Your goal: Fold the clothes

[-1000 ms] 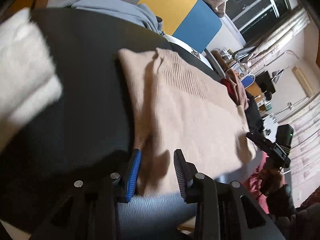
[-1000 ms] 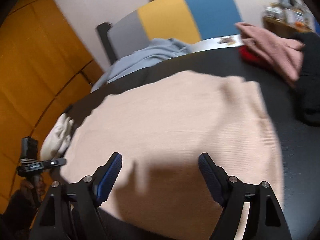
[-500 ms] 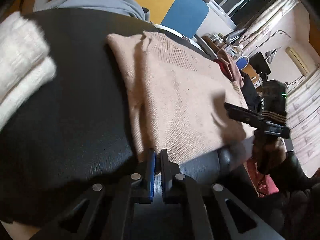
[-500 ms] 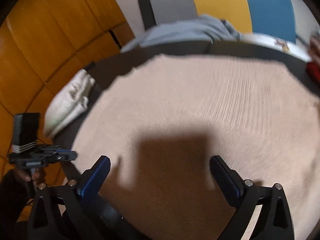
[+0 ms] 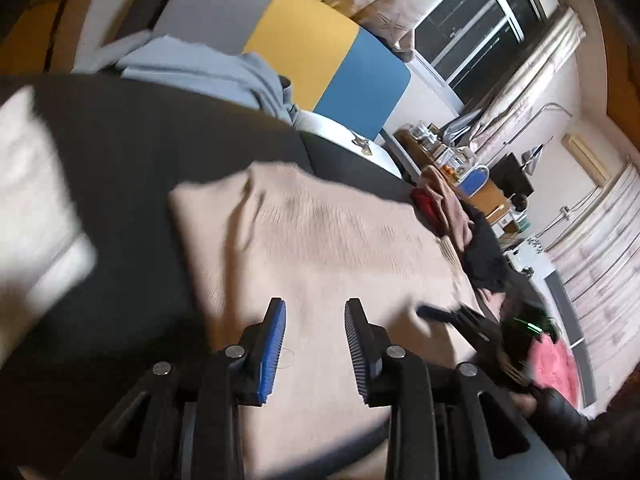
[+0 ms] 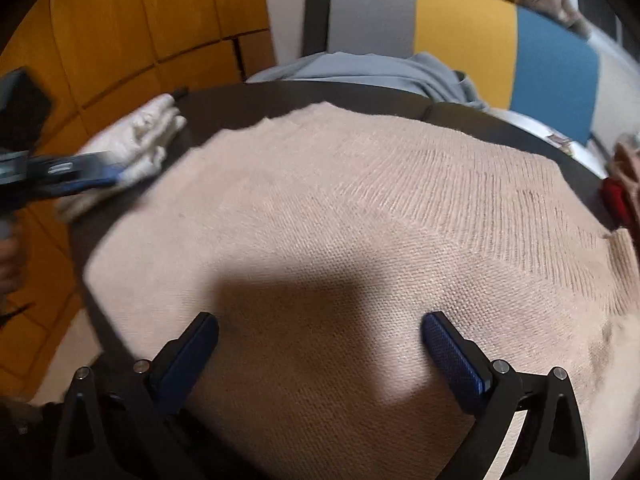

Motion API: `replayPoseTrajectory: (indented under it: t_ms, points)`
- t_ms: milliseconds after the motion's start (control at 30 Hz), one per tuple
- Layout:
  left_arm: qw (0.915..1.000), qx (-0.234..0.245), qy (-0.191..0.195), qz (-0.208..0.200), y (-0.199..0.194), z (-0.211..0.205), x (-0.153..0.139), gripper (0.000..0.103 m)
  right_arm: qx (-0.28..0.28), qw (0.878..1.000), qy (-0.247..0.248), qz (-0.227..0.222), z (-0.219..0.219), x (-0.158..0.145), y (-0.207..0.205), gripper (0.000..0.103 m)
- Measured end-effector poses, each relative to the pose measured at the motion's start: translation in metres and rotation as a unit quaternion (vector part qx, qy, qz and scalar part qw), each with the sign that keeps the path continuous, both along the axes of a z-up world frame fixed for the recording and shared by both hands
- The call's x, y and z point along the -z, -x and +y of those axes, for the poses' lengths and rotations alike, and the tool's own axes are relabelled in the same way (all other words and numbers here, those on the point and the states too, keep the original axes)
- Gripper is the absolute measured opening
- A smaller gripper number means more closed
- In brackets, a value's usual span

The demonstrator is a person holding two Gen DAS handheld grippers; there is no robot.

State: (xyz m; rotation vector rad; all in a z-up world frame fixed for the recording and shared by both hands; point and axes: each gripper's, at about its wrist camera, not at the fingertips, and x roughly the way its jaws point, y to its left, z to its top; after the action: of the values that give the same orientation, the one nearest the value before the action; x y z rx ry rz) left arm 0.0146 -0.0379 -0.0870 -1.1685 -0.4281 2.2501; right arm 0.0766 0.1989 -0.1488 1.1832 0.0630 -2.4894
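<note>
Both grippers tilt down over a beige knitted sweater point(image 6: 360, 240): left gripper point(image 5: 314, 334) half-open after just reopening, right gripper point(image 6: 320, 344) spread wide, both empty.

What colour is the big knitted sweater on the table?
The sweater is beige, a light tan knit; the right wrist view shows it best.

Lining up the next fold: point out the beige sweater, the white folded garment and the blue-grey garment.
beige sweater point(image 6: 340, 216), right wrist view, middle of knit.
white folded garment point(image 6: 132, 148), right wrist view, its top.
blue-grey garment point(image 5: 200, 72), left wrist view, bunched middle.
</note>
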Motion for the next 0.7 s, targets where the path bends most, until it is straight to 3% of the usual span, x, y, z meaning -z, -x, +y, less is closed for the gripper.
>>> replayPoseTrajectory:
  t_ms: [133, 200, 233, 367, 500, 533, 633, 700]
  points:
    - [0.9973, -0.004, 0.073, 0.010, 0.034, 0.045, 0.010, 0.038, 0.063, 0.998, 0.016, 0.008, 0.051, -0.015, -0.003, 0.103]
    - [0.9930, -0.011, 0.117, 0.004, 0.037, 0.059, 0.030, 0.038, 0.112, 0.993, 0.028, -0.015, 0.085, -0.008, -0.008, 0.103]
    - [0.9933, -0.014, 0.113, 0.017, 0.035, 0.055, 0.032, 0.039, 0.133, 0.990, 0.040, -0.029, 0.101, -0.003, -0.012, 0.103]
    - [0.9922, -0.021, 0.123, -0.001, 0.048, 0.045, 0.030, 0.035, 0.122, 0.981, 0.148, -0.043, 0.136, 0.008, -0.043, 0.103]
    - [0.9844, -0.030, 0.173, -0.008, 0.062, 0.047, 0.022, 0.035, 0.085, 0.961, 0.253, -0.078, 0.162, 0.002, -0.061, 0.103]
    - [0.9845, -0.036, 0.171, -0.013, 0.063, 0.048, 0.018, 0.035, 0.078, 0.954, 0.276, -0.084, 0.169, -0.001, -0.066, 0.103]
    - [0.9895, -0.038, 0.139, 0.005, 0.054, 0.058, 0.000, 0.037, 0.098, 0.952, 0.281, -0.067, 0.201, -0.008, -0.087, 0.103]
    - [0.9940, 0.002, 0.105, 0.028, 0.042, 0.083, -0.011, 0.040, 0.117, 0.952, 0.275, -0.059, 0.223, -0.010, -0.101, 0.103]
